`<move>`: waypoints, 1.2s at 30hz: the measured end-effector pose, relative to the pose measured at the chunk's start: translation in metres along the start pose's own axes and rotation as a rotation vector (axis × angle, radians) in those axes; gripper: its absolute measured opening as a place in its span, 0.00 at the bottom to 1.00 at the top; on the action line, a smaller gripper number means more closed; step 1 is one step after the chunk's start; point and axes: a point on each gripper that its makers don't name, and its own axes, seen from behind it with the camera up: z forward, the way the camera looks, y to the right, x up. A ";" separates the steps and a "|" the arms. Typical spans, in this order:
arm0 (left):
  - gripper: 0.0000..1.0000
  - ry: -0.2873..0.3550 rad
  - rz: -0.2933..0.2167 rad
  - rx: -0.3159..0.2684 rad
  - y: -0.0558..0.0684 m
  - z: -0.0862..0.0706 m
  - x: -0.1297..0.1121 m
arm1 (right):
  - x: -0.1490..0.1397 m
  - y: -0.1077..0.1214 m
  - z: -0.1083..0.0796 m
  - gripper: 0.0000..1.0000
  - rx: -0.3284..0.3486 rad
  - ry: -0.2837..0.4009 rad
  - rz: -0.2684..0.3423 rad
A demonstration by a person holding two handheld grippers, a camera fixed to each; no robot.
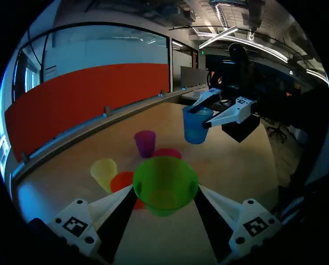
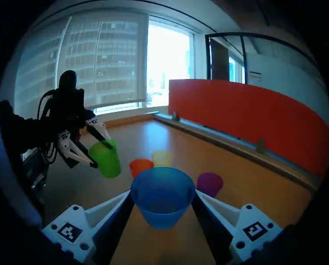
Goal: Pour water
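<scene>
My left gripper (image 1: 165, 194) is shut on a green cup (image 1: 165, 184), held upright above the table; the same green cup (image 2: 105, 157) appears at the left in the right gripper view, held by the left gripper (image 2: 102, 152). My right gripper (image 2: 162, 203) is shut on a blue cup (image 2: 162, 195), also upright and lifted. In the left gripper view the blue cup (image 1: 196, 124) hangs farther off at the right, in the right gripper (image 1: 201, 115). I cannot tell whether either cup holds water.
On the wooden table (image 1: 235, 168) stand a purple cup (image 1: 145, 143), a yellow cup (image 1: 104, 173), an orange cup (image 1: 122, 181) and a red cup (image 1: 167, 153). A red partition (image 1: 85, 92) runs along the table's far edge. A sleeve (image 2: 19, 128) is at the left.
</scene>
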 end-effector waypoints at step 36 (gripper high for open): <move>0.87 0.200 0.001 0.096 -0.028 -0.031 0.084 | 0.076 0.017 -0.025 0.91 -0.070 0.178 -0.023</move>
